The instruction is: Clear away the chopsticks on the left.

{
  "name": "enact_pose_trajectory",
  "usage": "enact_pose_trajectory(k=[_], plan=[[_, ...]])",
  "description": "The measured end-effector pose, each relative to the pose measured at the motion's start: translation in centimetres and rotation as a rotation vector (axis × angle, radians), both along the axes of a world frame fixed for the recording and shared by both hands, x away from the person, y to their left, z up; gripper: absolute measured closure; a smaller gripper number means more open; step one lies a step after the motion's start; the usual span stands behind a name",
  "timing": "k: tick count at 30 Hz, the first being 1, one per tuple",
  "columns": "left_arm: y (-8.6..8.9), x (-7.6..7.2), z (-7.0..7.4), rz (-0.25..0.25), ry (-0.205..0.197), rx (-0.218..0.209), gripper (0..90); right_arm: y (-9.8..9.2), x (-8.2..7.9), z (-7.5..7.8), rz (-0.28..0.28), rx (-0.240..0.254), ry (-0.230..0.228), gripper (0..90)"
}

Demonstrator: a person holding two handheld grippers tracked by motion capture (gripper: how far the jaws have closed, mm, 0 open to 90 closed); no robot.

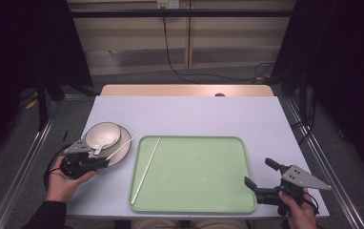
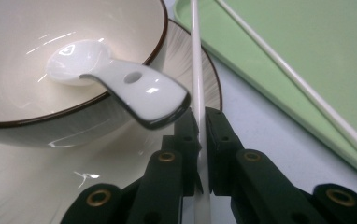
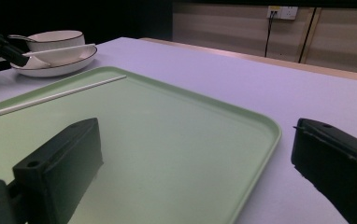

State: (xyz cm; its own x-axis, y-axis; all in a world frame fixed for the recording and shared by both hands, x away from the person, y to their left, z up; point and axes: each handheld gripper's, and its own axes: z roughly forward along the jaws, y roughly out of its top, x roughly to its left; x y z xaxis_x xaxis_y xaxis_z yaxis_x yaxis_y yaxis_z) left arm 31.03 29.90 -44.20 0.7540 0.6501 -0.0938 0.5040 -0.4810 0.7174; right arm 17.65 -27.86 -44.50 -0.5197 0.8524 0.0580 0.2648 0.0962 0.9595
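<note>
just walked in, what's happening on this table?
A person is working with two handheld grippers. The left gripper is shut on a thin white chopstick lying across the white plate, beside the cream bowl with a dark rim holding a white ceramic spoon. A second white chopstick already lies in the pale green tray. The right gripper hangs open and empty at the tray's near right corner.

**Open tray middle, crowded left edge**

Your widest free room is the green tray (image 1: 204,176), bare except one chopstick (image 1: 145,169) along its left side. Left of it, bowl (image 1: 102,134), spoon (image 2: 120,88) and plate (image 1: 123,151) block passage.
</note>
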Motion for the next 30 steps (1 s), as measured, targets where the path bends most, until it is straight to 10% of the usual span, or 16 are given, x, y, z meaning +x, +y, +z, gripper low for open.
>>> enact_pose_trajectory(k=[30], plan=[[-1.0,-3.5,0.9,0.015,-0.051,-0.082,84.8,0.0,0.0,0.0,0.001,0.001,0.000,1.5]])
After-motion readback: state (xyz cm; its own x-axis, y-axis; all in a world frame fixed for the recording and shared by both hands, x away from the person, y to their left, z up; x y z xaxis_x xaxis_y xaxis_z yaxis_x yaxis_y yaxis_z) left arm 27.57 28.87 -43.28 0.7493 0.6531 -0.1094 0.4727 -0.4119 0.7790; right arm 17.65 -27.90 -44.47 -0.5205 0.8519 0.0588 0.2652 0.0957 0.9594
